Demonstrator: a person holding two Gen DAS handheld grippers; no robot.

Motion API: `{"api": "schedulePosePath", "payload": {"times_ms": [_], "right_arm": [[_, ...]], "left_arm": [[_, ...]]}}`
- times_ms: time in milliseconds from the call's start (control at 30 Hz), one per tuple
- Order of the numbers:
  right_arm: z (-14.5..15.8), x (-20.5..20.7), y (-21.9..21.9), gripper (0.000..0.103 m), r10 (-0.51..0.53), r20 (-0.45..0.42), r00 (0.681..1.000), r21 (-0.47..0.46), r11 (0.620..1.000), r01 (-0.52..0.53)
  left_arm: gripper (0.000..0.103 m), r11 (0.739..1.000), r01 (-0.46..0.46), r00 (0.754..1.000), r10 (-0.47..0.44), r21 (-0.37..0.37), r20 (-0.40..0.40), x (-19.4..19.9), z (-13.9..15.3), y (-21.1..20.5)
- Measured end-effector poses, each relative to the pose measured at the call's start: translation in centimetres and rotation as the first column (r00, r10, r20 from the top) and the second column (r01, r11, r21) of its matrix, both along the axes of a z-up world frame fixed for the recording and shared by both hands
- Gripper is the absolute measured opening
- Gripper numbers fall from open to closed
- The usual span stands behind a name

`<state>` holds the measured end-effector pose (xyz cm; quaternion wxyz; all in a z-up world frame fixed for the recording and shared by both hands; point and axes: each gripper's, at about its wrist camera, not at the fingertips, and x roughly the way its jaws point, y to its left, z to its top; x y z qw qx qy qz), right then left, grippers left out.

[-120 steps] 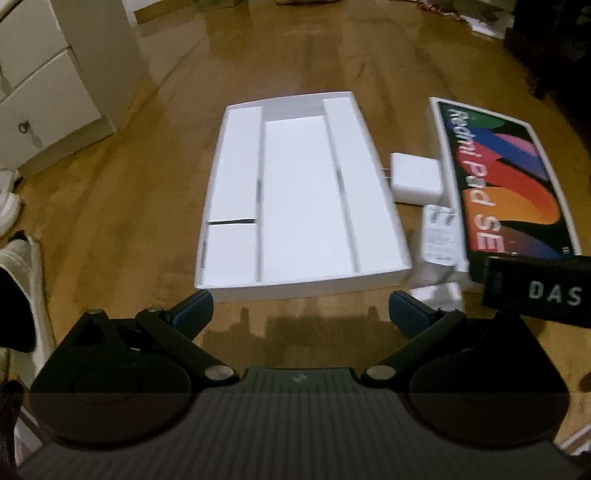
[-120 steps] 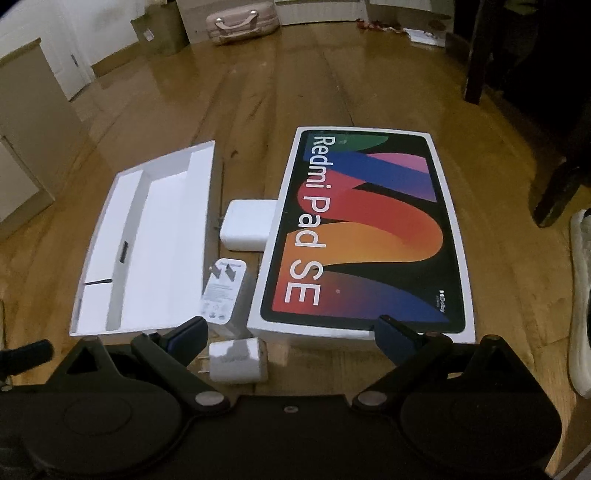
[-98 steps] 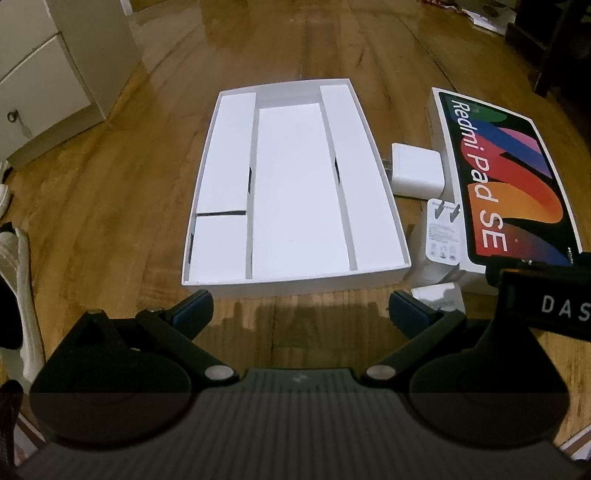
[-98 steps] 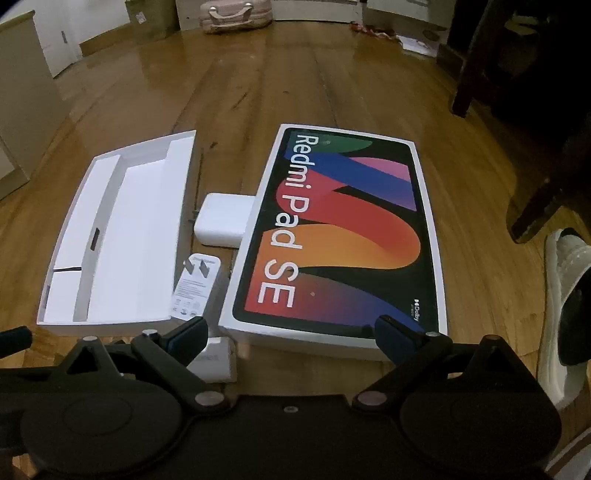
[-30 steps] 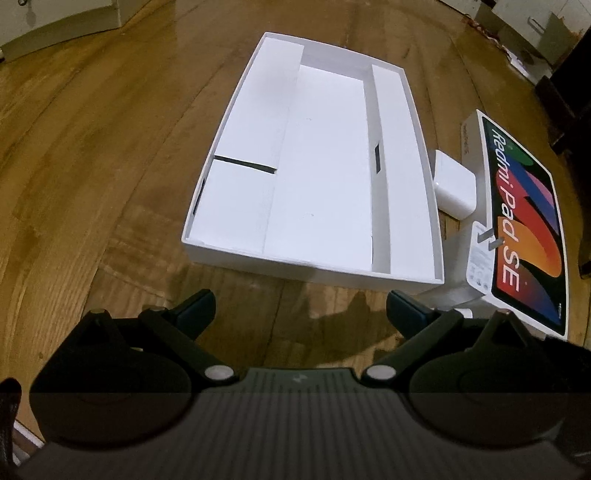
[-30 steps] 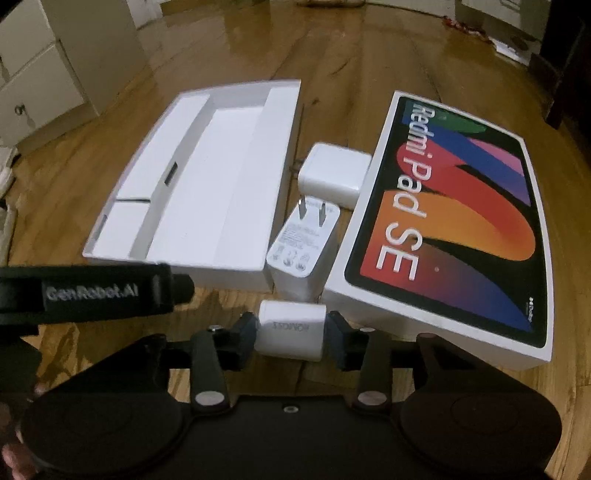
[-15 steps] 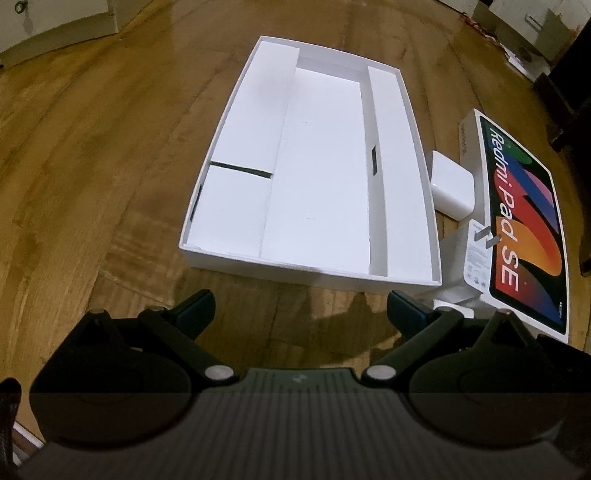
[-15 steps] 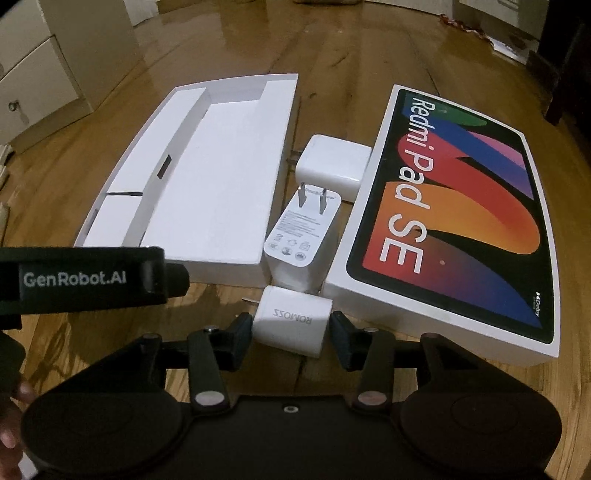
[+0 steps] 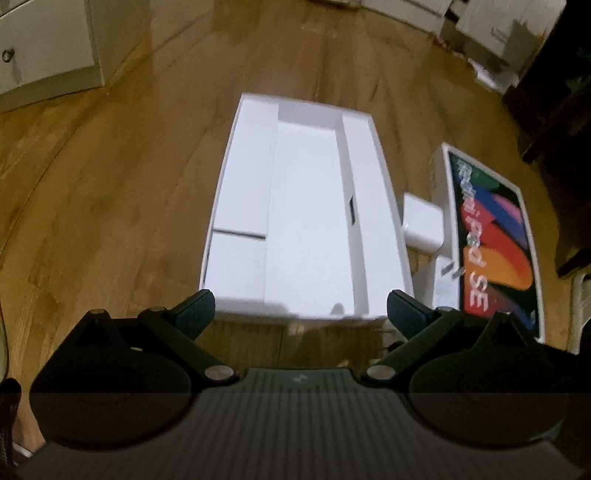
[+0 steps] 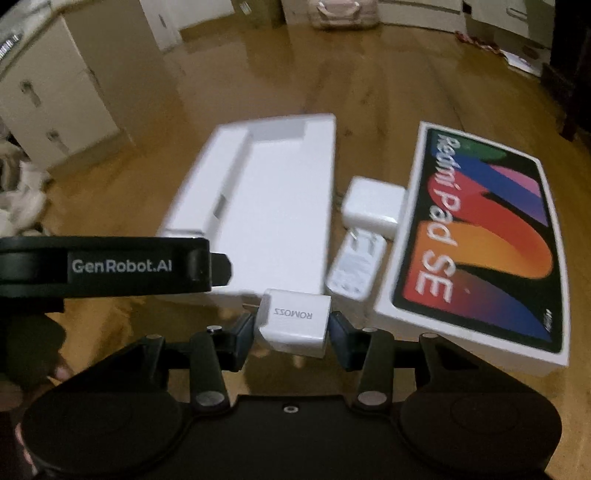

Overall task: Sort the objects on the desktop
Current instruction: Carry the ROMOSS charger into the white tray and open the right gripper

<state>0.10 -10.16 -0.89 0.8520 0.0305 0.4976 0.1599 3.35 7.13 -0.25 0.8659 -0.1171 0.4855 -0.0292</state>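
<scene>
My right gripper (image 10: 291, 326) is shut on a small white ROMOSS charger (image 10: 293, 319) and holds it above the floor, near the front right corner of the open white box tray (image 10: 273, 206). Two more white chargers lie between the tray and the Redmi Pad SE box lid (image 10: 480, 236): a square one (image 10: 373, 203) and a pronged one (image 10: 356, 269). My left gripper (image 9: 301, 306) is open and empty at the tray's near edge (image 9: 306, 221). The lid (image 9: 491, 240) and the square charger (image 9: 423, 223) also show in the left wrist view.
Everything lies on a glossy wooden floor (image 9: 110, 206). A white cabinet (image 10: 48, 99) stands at the left, and dark furniture (image 9: 561, 110) at the right. Boxes and a pink bag (image 10: 343, 14) sit at the far wall.
My right gripper closed on the ROMOSS charger and has lifted it off the floor toward the tray. My left gripper moved closer to the tray's near edge and stayed open.
</scene>
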Motion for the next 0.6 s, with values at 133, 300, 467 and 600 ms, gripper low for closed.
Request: {"api": "schedulePosePath", "payload": {"times_ms": [133,300,467,600], "right_arm": [[0.8,0.3,0.7,0.050,0.014,0.037,0.999,0.031,0.999,-0.015],[0.4,0.4,2.2,0.050,0.043,0.085,0.995,0.032,0.998,-0.046],[-0.5,0.5,3.8,0.050,0.070,0.144,0.987,-0.046,0.997,-0.064],[-1.7,1.4,4.4,0.050,0.064,0.153,0.986,-0.041,0.997,-0.059]], "left_arm": [[0.101,0.998,-0.036,0.999,0.037,-0.043,0.020,0.1,0.5,1.2],[0.101,0.996,-0.057,0.998,0.058,-0.065,0.022,-0.1,0.7,2.0],[0.101,0.997,-0.042,0.998,0.045,-0.072,0.042,0.1,1.4,2.2],[0.101,0.996,-0.045,0.998,0.048,-0.071,0.039,0.4,1.3,2.9]]}}
